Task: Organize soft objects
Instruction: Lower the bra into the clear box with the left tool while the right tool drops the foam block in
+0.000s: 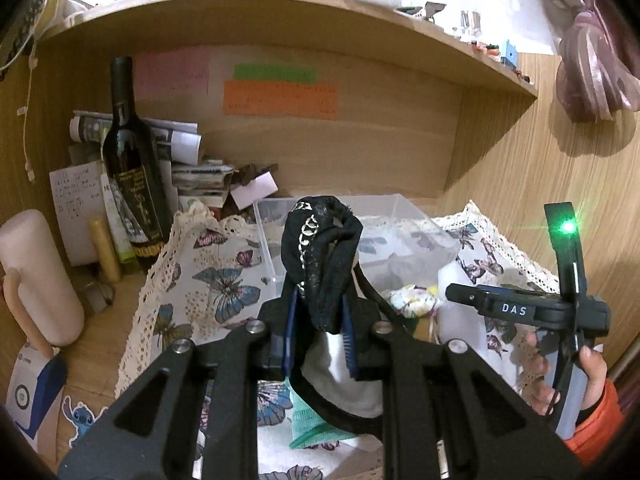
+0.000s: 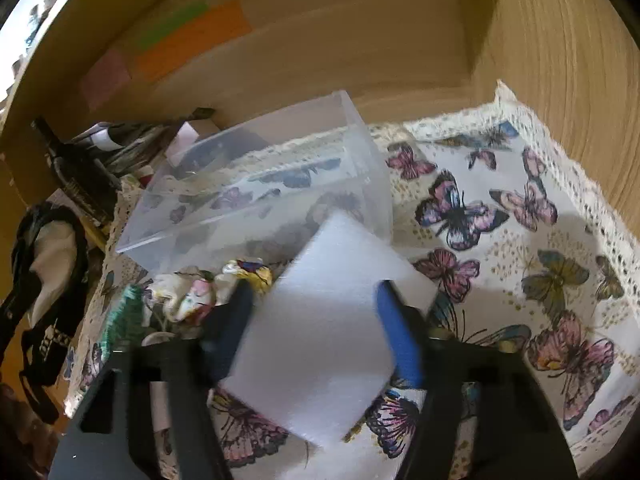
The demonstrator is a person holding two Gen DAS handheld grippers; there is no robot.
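Note:
In the left wrist view my left gripper (image 1: pixel 318 308) is shut on a black fabric piece (image 1: pixel 320 248) with silver chain trim and a white lining, held up above the butterfly cloth (image 1: pixel 208 280). The same piece hangs at the left edge of the right wrist view (image 2: pixel 44 280). My right gripper (image 2: pixel 316 304) has its blue pads (image 2: pixel 400 336) pressed on both sides of a white foam block (image 2: pixel 328 340), close to the cloth (image 2: pixel 500 220). A clear plastic box (image 2: pixel 260 184) stands just behind it. A floral scrunchie (image 2: pixel 192 296) and a green knitted item (image 2: pixel 124 312) lie left of the block.
A dark wine bottle (image 1: pixel 132 184), rolled papers (image 1: pixel 176 140) and a cream jug (image 1: pixel 36 276) crowd the left of the wooden alcove. A shelf (image 1: pixel 280 12) runs overhead. A wooden side wall (image 2: pixel 560 80) borders the cloth on the right. A hand (image 1: pixel 592 380) holds the right gripper (image 1: pixel 480 300).

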